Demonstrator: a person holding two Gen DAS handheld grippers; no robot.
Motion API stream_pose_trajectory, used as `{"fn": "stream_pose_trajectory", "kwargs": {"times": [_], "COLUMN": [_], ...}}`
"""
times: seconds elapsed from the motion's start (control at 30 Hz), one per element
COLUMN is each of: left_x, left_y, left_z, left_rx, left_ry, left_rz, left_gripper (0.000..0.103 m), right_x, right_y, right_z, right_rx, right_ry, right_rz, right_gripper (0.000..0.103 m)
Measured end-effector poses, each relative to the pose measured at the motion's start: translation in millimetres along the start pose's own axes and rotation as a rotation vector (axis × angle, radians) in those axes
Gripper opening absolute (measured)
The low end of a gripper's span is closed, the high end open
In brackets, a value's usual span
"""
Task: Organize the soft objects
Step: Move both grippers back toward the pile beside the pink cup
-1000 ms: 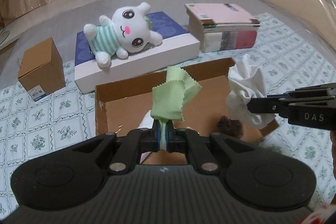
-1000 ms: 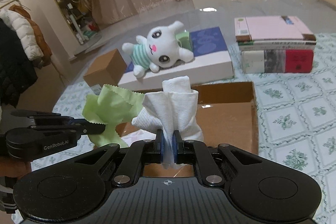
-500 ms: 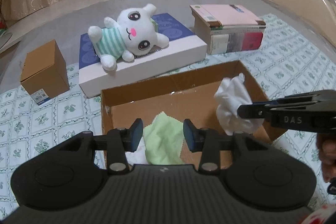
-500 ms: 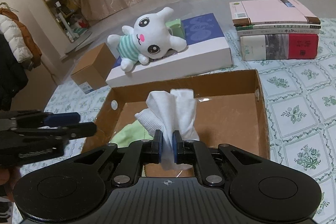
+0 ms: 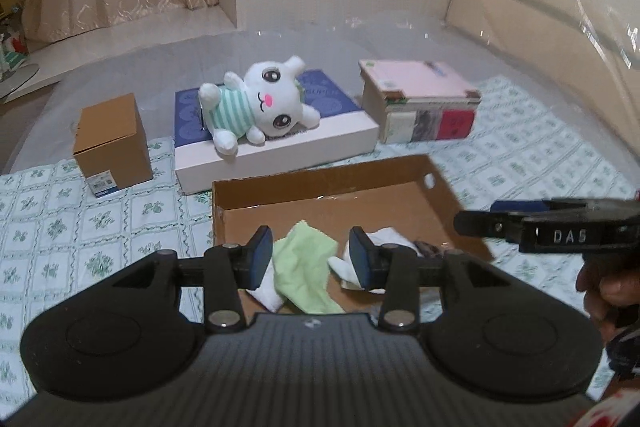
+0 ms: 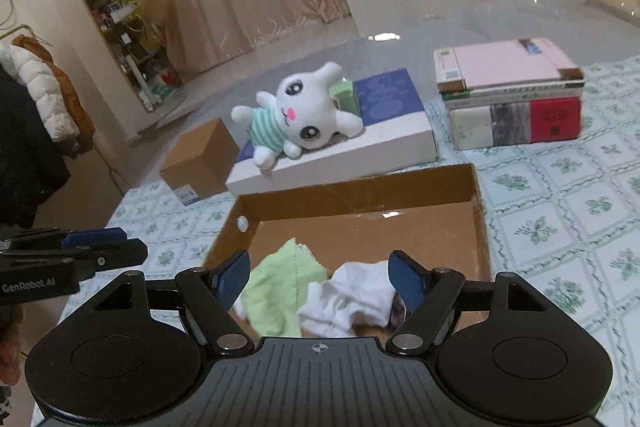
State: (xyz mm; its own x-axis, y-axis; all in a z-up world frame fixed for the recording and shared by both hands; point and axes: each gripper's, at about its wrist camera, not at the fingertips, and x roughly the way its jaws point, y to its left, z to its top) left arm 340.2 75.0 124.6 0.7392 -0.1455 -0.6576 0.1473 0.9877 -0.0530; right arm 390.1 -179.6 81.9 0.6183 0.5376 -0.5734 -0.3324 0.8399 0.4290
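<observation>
An open cardboard tray (image 5: pixel 320 183) (image 6: pixel 360 193) lies on the patterned table. In its near part lie a light green cloth (image 5: pixel 306 269) (image 6: pixel 276 285), a white cloth (image 5: pixel 386 239) (image 6: pixel 352 297), another white piece (image 5: pixel 266 293) and a dark item (image 5: pixel 430 249). My left gripper (image 5: pixel 311 259) is open and empty above the green cloth. My right gripper (image 6: pixel 320 281) is open and empty above the white cloth. A white plush bunny (image 5: pixel 256 107) (image 6: pixel 300 115) in a striped shirt lies on a flat blue and white box (image 5: pixel 280 143) behind the tray.
A small brown carton (image 5: pixel 112 143) (image 6: pixel 200 159) stands to the left of the flat box. A stack of books (image 5: pixel 420 105) (image 6: pixel 512 93) stands at the back right. Clear plastic sheeting covers the far table.
Both grippers have opened. The left one dropped the green cloth into the tray first, then the right one dropped the white cloth. Both have drawn back and up.
</observation>
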Motion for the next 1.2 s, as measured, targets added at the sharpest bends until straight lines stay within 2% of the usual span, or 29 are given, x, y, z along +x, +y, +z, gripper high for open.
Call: {"fn": "stream_pose_trajectory", "kwargs": {"times": [0.13,0.37,0.5,0.57,0.73,0.83,1.0,1.2], "left_x": [-45,-114,-144,-154,-172,-178,-175,-169], "left_y": [-9,-24,-26,-25,-16,-12,-11,-11], "left_z": [-18,-74,-112,-130,-177,-203,-237,-260], "left_rx": [-0.02,-0.049,-0.072,-0.083,-0.149,-0.181,-0.213,-0.236], "left_ry": [-0.055,-0.124,-0.152,-0.16,-0.165,-0.161,-0.111,-0.077], "left_rz": [-0.002,0.017,0.052,0.088,0.169,0.197,0.202,0.205], "left_gripper": [0.039,0.044,0.051,0.051,0.054,0.064,0.065,0.069], "right_x": [-41,-107,-133,-144,-157,-160,-153,-137], "right_y": [20,52,64,66,68,72,82,92], "right_z": [-21,-75,-113,-134,-176,-201,-233,-255], "right_rx": [-0.023,-0.06,-0.096,-0.1,-0.128,-0.186,-0.247,-0.304], "right_ry": [-0.036,-0.104,-0.127,-0.131,-0.12,-0.114,-0.071,-0.027], "right_rz": [0.005,0.043,0.039,0.032,-0.005,-0.034,-0.022,-0.004], "right_gripper": [0.076,0.076,0.076,0.076,0.076,0.076,0.076,0.076]}}
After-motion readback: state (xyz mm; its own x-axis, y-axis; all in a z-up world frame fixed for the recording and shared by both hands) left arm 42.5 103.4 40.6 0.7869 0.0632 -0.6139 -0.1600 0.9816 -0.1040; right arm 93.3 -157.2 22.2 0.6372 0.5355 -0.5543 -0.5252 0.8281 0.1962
